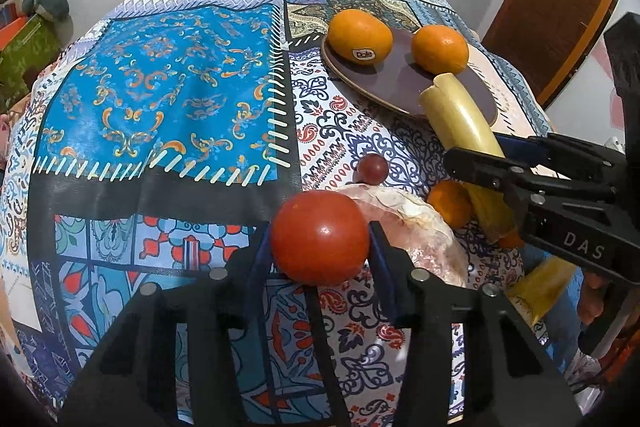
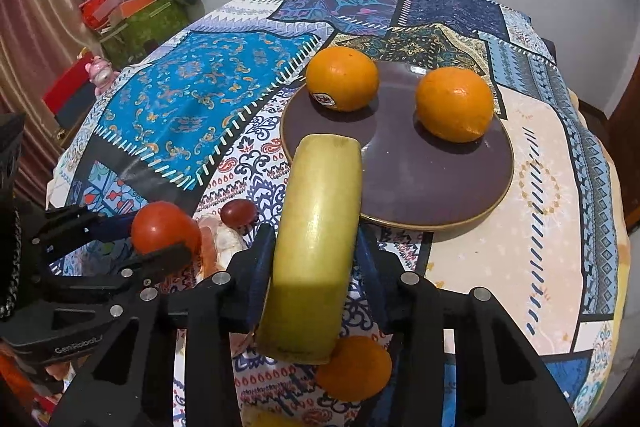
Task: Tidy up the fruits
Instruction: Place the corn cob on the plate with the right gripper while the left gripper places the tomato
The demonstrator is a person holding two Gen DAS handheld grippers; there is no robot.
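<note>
left wrist view: the left gripper (image 1: 320, 239) has its blue pads pressed on either side of a red tomato (image 1: 320, 237), clamped on it just above the patterned tablecloth (image 1: 160, 87). behind the tomato lies a pale pink crumpled bag (image 1: 420, 227), and a small dark red fruit (image 1: 373, 167) sits just beyond it. toward the far right edge of the table a dark brown plate (image 1: 384, 83) carries two oranges (image 1: 359, 35) (one bears a sticker). the right gripper (image 1: 480, 163) comes in from the right, clamped around a yellow-green banana (image 1: 460, 115) whose cut end reaches over the plate's near rim; a small orange fruit (image 1: 450, 203) lies under it.

right wrist view: the right gripper (image 2: 316, 267) grips the banana (image 2: 316, 227) between its pads, the end over the plate (image 2: 420, 187) rim. two oranges (image 2: 342, 79) rest on the plate's far half, apart. the small orange fruit (image 2: 354, 367) lies below the banana on the cloth. at left, the left gripper (image 2: 160, 239) holds the tomato (image 2: 164, 227).
</note>
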